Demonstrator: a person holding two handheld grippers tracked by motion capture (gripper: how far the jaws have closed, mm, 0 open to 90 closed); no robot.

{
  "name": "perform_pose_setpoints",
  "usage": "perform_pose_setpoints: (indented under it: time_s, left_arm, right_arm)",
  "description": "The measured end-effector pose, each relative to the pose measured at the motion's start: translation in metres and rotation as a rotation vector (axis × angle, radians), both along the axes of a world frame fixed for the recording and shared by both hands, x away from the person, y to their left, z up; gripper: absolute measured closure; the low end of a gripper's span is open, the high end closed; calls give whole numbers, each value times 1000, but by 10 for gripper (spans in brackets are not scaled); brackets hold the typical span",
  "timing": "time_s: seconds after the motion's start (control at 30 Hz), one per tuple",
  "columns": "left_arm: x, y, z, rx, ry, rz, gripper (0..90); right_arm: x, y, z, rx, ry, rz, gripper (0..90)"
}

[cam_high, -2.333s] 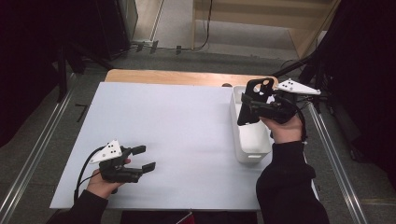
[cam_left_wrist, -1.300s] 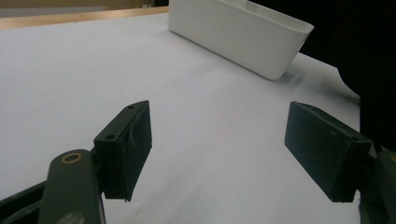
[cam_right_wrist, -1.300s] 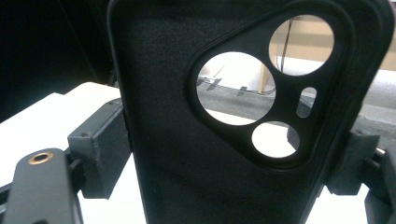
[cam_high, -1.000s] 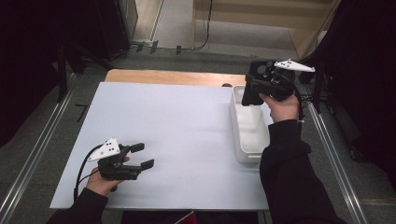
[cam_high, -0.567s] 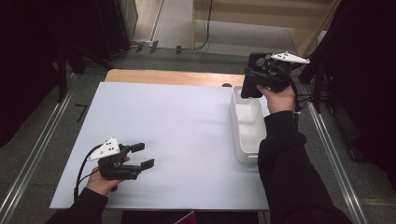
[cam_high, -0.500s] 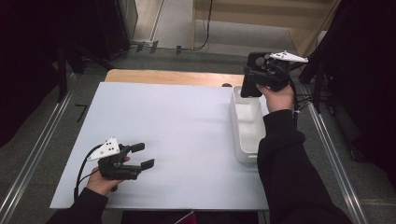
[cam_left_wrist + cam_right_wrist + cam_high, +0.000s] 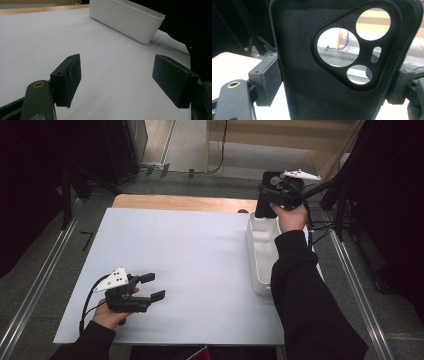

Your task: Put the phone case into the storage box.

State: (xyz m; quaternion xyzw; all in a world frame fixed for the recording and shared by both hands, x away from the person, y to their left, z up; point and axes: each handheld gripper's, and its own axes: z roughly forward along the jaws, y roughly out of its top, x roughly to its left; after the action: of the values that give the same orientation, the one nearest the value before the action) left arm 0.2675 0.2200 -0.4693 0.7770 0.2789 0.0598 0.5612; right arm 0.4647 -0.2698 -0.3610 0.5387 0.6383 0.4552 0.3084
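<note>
— Where is the phone case [image 7: 317, 75]?

— It is a black phone case with a cut-out camera window, standing upright and held in the air above the far end of the white bin [image 7: 263, 257]. Through its holes the right gripper view shows the room beyond.

— What grips it?

— The right hand-held gripper [image 7: 267, 205], its two jaws pressed against the case's opposite edges.

— And the bin?

— It sits along the right edge of the white surface [image 7: 190, 255], long side running away from the person, whose right sleeve [image 7: 305, 300] lies beside it.

— The other hand?

— The left hand-held gripper [image 7: 150, 287] rests low at the near left of the surface, well apart from the bin, jaws spread wide with nothing between them.
</note>
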Motion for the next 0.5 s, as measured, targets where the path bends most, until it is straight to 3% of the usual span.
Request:
perform_pose_setpoints:
  time_s: [0.5]
  left_arm:
    - [0,2,1,-6,-6,4,229]
  right_arm:
    - [9,3,-18,10,27,-6,150]
